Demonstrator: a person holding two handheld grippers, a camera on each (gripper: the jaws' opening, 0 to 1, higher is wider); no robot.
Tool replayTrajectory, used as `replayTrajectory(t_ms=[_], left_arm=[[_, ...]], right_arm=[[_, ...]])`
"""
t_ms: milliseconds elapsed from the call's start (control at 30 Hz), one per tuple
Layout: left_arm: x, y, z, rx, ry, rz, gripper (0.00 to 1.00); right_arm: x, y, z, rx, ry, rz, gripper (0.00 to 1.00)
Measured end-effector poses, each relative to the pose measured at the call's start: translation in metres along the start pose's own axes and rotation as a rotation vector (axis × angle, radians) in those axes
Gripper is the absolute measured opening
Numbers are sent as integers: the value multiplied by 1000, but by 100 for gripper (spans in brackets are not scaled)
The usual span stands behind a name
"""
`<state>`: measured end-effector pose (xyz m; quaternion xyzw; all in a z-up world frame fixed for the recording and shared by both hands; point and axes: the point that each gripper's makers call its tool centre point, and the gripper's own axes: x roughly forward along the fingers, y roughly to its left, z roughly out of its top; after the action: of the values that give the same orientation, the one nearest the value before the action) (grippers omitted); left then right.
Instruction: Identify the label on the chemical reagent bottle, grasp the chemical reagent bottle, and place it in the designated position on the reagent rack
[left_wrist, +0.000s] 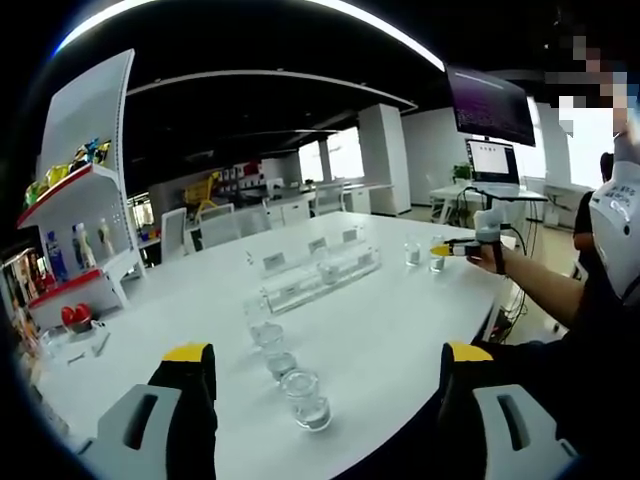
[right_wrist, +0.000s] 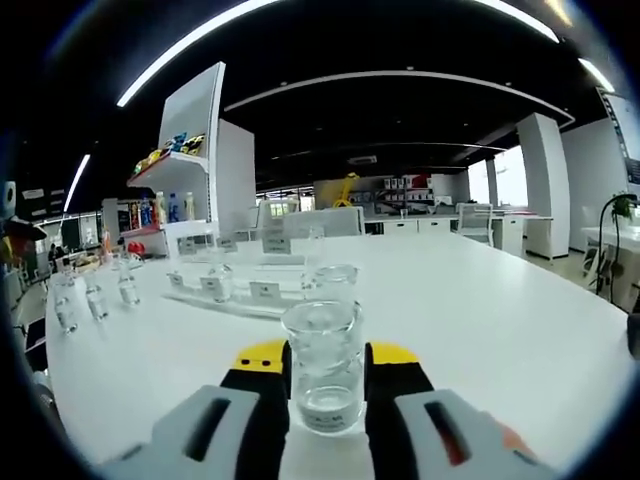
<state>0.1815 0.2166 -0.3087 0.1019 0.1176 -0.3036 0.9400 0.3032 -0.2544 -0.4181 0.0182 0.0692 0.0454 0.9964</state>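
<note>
Glass bottle (right_wrist: 323, 365) gripped in right claw (right_wrist: 325, 385), left claw (left_wrist: 325, 375) open, white table (left_wrist: 400, 330) broad beyond.

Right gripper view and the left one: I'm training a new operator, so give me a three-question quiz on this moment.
1. True or false: the right gripper has its jaws on either side of a clear bottle.
2. In the left gripper view, the left gripper is: A) shut on a bottle, B) open with nothing between its jaws, C) resting on the rack.
3. Fill in: the rack stands on the white ____.

Key: 1 true; 2 B; 3 table.
</note>
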Motion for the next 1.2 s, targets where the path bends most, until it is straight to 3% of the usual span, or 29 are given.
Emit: replayTrajectory(t_ms=[300, 533, 733, 1200], left_arm=[[6, 7, -1, -9, -1, 3, 92], [16, -1, -6, -9, 20, -26, 92], [14, -3, 0, -4, 8, -30, 92], [12, -6, 2, 0, 7, -28, 92]], right_arm=[[2, 0, 2, -22, -21, -5, 25], [3, 0, 5, -20, -39, -14, 23], [1, 4, 8, -82, -41, -36, 20], [-1, 5, 8, -75, -50, -37, 19]])
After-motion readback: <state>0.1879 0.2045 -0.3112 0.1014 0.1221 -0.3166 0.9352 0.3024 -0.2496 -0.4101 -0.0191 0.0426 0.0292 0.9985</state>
